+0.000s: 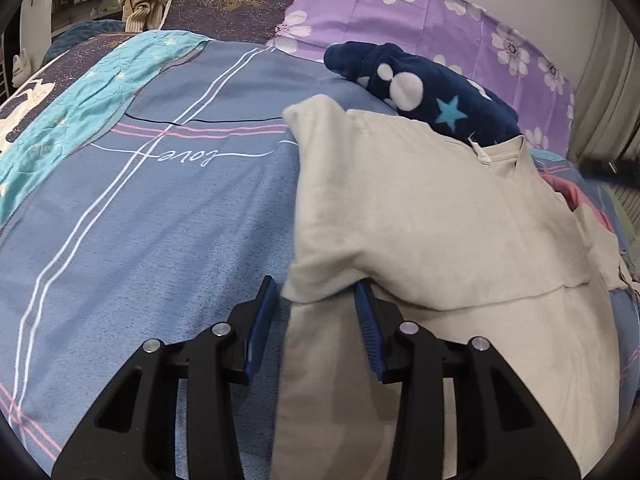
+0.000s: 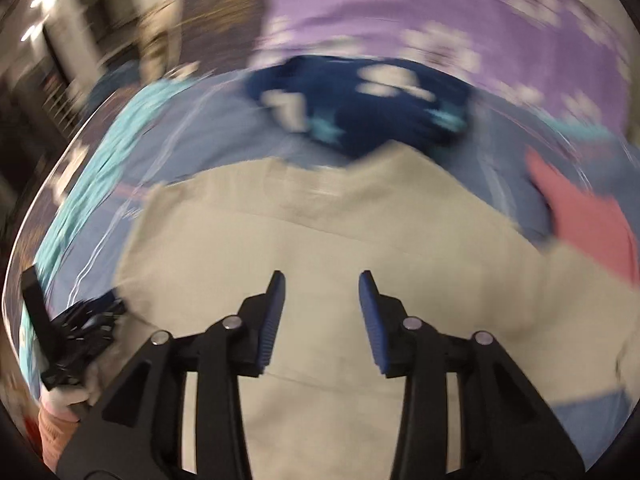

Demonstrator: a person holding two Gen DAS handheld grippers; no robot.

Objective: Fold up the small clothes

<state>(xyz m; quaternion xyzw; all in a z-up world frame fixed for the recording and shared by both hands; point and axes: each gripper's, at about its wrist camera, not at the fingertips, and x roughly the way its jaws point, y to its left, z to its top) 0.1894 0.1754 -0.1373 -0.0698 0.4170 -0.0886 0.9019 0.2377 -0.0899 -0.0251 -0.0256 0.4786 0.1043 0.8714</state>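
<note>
Across the bed, a blue duvet cover (image 1: 160, 208) with white and pink stripes spreads out, a purple flowered pillow (image 1: 420, 16) at its head. On it lies the beige garment (image 1: 420, 220), partly folded, its far edge touching a navy fleece piece (image 1: 432, 92) with stars; a pink cloth (image 2: 584, 216) lies beside. The left gripper (image 1: 316, 292) straddles the garment's folded corner, jaws apart. The right gripper (image 2: 322, 280) hovers spread over the beige cloth, gripping nothing.

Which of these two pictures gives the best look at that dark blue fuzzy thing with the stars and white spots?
The left wrist view: there the dark blue garment is sharp, lying on the bed beyond the beige garment, its white spots and light blue star clear. The right wrist view shows the same piece, but motion blur smears its pattern.
</note>
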